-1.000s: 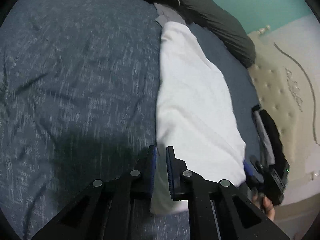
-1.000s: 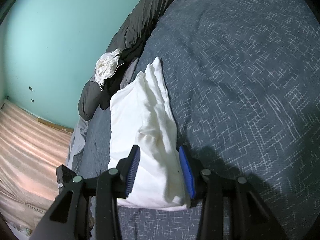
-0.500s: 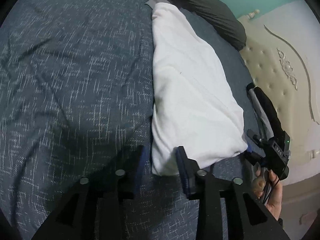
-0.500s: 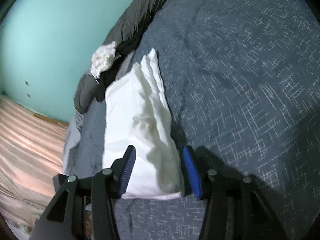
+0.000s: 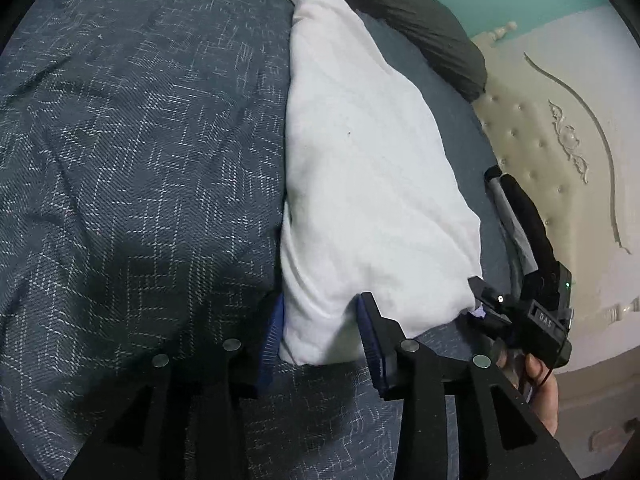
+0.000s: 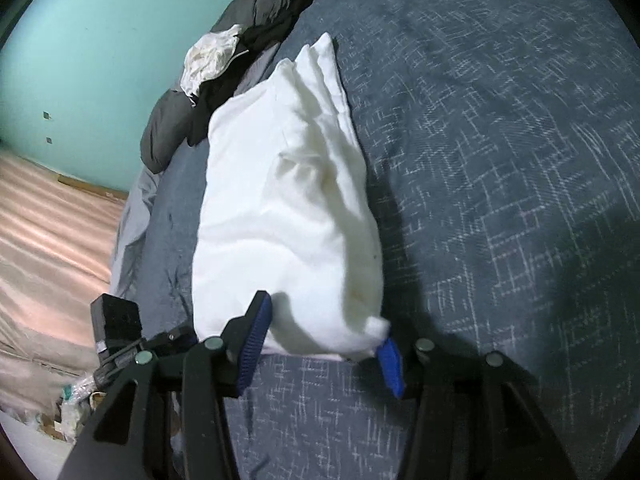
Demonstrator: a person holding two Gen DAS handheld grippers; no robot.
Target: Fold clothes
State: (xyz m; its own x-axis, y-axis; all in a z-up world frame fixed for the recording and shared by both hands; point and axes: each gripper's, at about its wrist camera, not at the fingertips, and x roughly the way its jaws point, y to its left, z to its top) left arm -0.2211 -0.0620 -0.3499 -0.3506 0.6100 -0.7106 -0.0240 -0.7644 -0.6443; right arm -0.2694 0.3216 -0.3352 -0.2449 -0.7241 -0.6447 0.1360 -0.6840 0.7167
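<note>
Though already doubled into a long narrow strip (image 5: 360, 184) on the bed (image 5: 140, 140), probably still short of a compact fold; near end flanked by left tool (image 5: 320, 332) and right tool (image 6: 320, 344), both spread wide, gripping nothing

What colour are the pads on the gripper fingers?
Blue, on the black fingers; the right gripper in the right wrist view shows its pads best.

This is a bedroom in a home: a bed (image 5: 132, 152) covered in a dark blue patterned spread, a cream tufted headboard (image 5: 560, 160) with carved scrollwork (rather ornate), a rumpled dark duvet (image 6: 256, 12) against a turquoise wall (image 6: 100, 40), and wood-look flooring (image 6: 48, 220).
</note>
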